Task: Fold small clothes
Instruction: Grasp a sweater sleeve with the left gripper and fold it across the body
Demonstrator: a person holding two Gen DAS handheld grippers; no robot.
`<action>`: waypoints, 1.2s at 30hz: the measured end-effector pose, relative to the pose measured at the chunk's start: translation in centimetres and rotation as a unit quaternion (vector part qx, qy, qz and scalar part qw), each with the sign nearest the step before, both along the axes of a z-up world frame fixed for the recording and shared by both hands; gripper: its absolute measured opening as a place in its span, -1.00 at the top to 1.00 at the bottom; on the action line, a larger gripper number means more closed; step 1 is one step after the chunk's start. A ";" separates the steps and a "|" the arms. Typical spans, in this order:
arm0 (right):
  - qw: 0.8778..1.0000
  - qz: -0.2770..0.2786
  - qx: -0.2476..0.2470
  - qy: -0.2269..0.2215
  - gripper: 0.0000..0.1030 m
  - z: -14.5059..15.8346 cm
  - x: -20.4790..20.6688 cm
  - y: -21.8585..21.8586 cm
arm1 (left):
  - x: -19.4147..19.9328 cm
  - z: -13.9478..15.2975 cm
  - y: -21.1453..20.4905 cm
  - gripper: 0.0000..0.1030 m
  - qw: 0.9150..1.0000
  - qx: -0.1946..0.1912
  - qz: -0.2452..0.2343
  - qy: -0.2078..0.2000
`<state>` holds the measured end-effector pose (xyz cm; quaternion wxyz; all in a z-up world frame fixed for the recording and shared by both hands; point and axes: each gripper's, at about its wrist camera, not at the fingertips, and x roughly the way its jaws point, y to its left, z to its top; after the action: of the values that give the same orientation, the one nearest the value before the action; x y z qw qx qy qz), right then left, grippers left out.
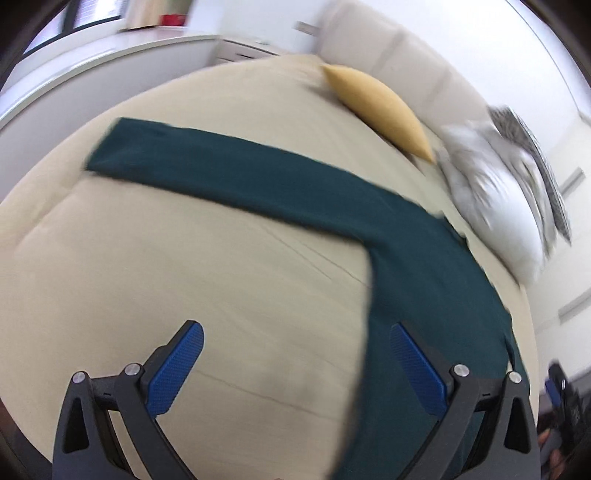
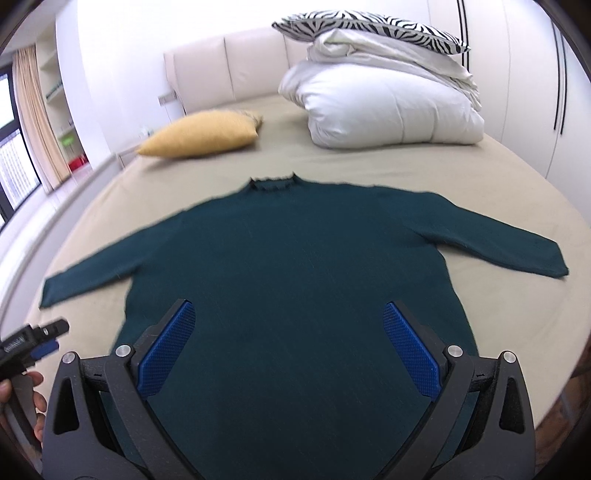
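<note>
A dark green long-sleeved sweater (image 2: 295,266) lies flat on the beige bed (image 2: 369,162), collar away from me, both sleeves spread out. My right gripper (image 2: 290,332) is open and empty above the sweater's lower body. My left gripper (image 1: 295,354) is open and empty above the bed sheet (image 1: 221,280), beside the sweater's left side (image 1: 424,280) and below its left sleeve (image 1: 221,166). The left gripper also shows in the right wrist view (image 2: 37,339), held in a hand at the lower left. The left wrist view is blurred.
A yellow cushion (image 2: 203,134) lies at the head of the bed on the left. A folded white duvet (image 2: 388,103) with a zebra pillow (image 2: 369,24) on top sits at the right. A padded headboard (image 2: 229,70) stands behind. A window with curtains (image 2: 33,122) is at the left.
</note>
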<state>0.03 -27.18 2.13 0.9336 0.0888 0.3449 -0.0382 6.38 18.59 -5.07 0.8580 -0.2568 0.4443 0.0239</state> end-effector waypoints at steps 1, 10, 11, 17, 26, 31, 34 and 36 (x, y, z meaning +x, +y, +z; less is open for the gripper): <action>1.000 0.000 0.002 -0.003 -1.00 0.0 0.3 0.1 | 0.1 -0.2 2.3 -1.00 0.999 -0.023 0.028 -0.012; 0.999 0.017 0.034 -0.010 -0.63 -0.7 3.7 0.7 | 2.3 -2.8 15.5 -0.92 0.949 -0.206 0.225 -0.085; 0.999 0.017 0.040 -0.008 -0.63 -0.9 4.2 0.8 | 2.7 -3.4 16.0 -0.89 0.942 -0.219 0.240 -0.080; 0.998 0.022 0.058 0.011 -0.61 -2.8 6.7 1.4 | 4.5 -7.5 17.8 -0.67 0.910 -0.283 0.293 -0.079; 0.997 0.019 0.077 0.015 -0.27 -4.5 8.1 -0.2 | 8.1 -6.6 20.4 0.85 0.917 -0.246 0.307 -0.061; 0.996 0.011 0.088 0.021 -0.05 -5.3 8.0 -2.4 | 11.1 -0.6 13.5 0.85 0.963 -0.150 0.204 -0.095; 0.995 0.001 0.099 0.019 -0.04 -5.6 7.3 -4.1 | 14.9 3.1 5.7 0.86 0.984 -0.097 0.095 -0.111; 0.995 -0.007 0.103 0.017 -0.04 -5.9 7.1 -5.3 | 16.6 4.8 -0.4 0.86 0.991 -0.059 0.024 -0.121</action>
<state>7.10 -32.52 -3.75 0.9131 0.1863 0.3624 -0.0105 22.94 18.16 -0.26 0.8879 -0.3186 0.3316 -0.0133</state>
